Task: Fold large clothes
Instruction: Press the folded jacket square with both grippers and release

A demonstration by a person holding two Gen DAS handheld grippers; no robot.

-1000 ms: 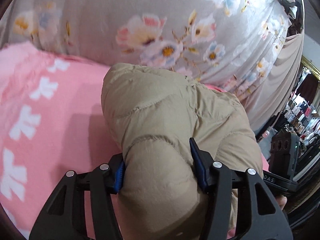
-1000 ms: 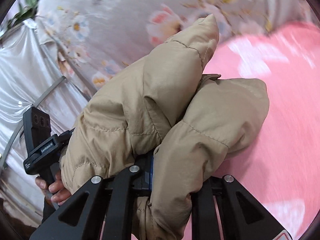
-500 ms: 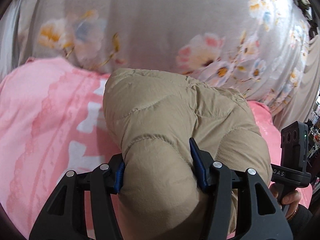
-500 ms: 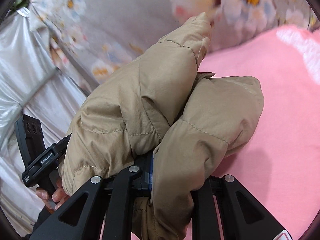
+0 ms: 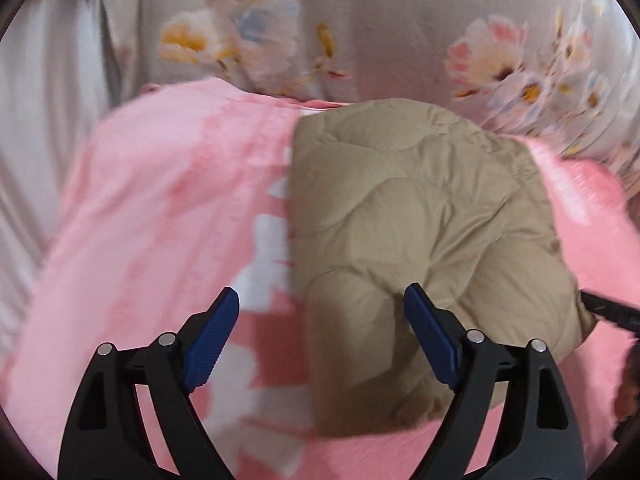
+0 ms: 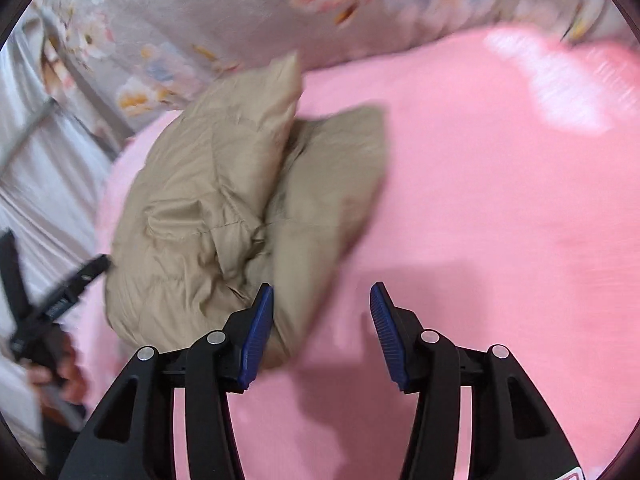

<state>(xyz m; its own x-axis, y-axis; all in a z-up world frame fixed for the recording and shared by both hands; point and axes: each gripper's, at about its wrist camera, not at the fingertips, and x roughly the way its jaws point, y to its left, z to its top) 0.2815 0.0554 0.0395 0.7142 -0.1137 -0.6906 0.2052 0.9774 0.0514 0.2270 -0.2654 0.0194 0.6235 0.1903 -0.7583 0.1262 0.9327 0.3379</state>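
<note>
While both grippers' fingers (image 5: 216, 340) gape, jacket (image 5: 420, 232) lies free.

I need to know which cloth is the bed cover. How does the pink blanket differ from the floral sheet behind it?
The pink blanket is pink with white patches; the floral sheet is grey with pink, yellow and blue flowers. The pink blanket lies flat under the tan puffer jacket; the floral sheet rises behind it and carries nothing visible. Both are soft printed fabric.

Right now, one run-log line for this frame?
left tool: open | right tool: open | tan puffer jacket: bundled, released, lying on pink blanket | step: set-down
</note>
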